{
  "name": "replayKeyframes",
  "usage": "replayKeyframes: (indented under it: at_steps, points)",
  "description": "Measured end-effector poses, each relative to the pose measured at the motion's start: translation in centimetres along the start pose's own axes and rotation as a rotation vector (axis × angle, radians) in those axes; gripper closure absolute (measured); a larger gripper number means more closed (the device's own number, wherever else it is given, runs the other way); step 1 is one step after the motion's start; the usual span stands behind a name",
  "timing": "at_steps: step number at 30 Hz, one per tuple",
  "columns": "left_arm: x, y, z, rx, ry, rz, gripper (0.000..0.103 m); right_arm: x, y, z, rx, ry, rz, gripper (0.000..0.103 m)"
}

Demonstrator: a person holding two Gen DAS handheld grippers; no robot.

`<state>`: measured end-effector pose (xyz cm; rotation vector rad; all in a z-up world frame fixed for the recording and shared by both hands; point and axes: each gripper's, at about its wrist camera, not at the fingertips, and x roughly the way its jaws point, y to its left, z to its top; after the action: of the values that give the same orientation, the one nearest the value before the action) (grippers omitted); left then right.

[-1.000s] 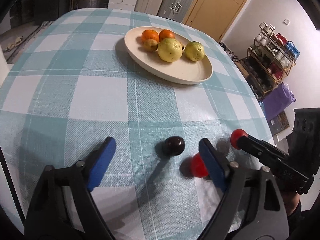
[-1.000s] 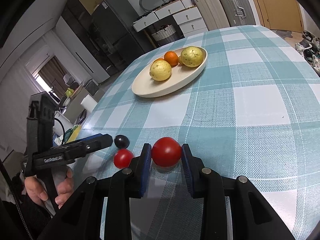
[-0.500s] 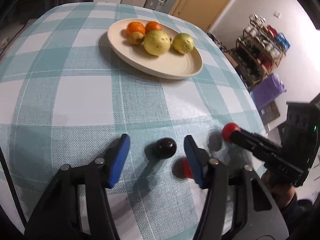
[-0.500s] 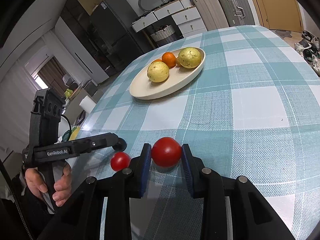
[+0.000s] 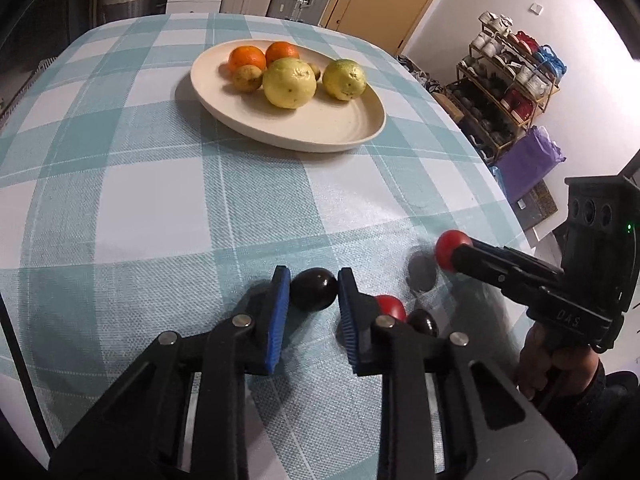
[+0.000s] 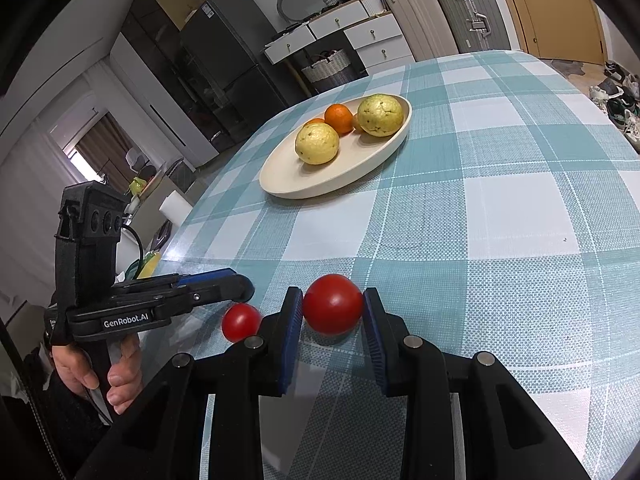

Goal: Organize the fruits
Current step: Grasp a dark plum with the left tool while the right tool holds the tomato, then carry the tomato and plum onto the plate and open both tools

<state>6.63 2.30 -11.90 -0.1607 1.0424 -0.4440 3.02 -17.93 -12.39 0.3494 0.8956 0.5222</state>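
Observation:
A dark plum-like fruit (image 5: 313,289) lies on the checked cloth near the table's front edge. My left gripper (image 5: 314,285) is closing on it, and both blue pads touch its sides. Just right of that gripper lie a small red tomato (image 5: 390,307) and a second dark fruit (image 5: 423,322). My right gripper (image 6: 333,308) is shut on a larger red tomato (image 6: 333,309), which the left wrist view shows a little above its shadow on the cloth. The cream plate (image 5: 340,136) farther back holds oranges (image 5: 247,58) and two yellow-green citrus fruits (image 5: 290,83).
The table edge curves close behind the right gripper (image 5: 456,250). A hand (image 6: 120,376) grips the left tool's handle. Past the table stand a shoe rack (image 5: 508,80), suitcases (image 6: 460,12) and a fridge (image 6: 224,60). Bare cloth lies between the grippers and the plate (image 6: 320,184).
My left gripper's jaws have closed from wide apart onto the dark fruit, and the tool has rolled slightly. The right gripper has kept still with its tomato.

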Motion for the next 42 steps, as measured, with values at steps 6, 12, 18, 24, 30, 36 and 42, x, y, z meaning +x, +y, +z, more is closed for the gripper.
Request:
replayKeyframes:
  at_steps: [6,12,18,24,30,36,42]
  points:
    - [-1.2,0.0,0.4,0.003,-0.038,-0.013,0.081,0.0,0.2,0.2,-0.007,-0.004,0.008,0.072]
    - [-2.6,0.1,1.6,0.007,-0.086,-0.012,0.081,-0.1,0.7,0.9,-0.024,-0.015,0.027,0.072]
    - [-3.3,0.6,3.6,0.011,-0.118,0.006,0.081,0.2,1.2,2.7,-0.038,-0.034,0.047,0.072]
    - [-3.4,1.3,6.6,0.01,-0.142,0.031,0.081,0.9,1.7,5.5,-0.053,-0.059,0.064,0.072]
    - [-2.4,2.3,9.4,0.0,-0.151,0.062,0.081,2.0,1.7,8.2,-0.057,-0.076,0.075,0.072]
    - [-0.5,3.8,11.8,-0.036,-0.139,0.097,0.081,4.1,1.6,11.1,-0.064,-0.067,0.062,0.072]
    - [1.3,5.2,13.4,-0.072,-0.128,0.115,0.081,6.3,0.9,13.6,-0.052,-0.038,0.055,0.072]
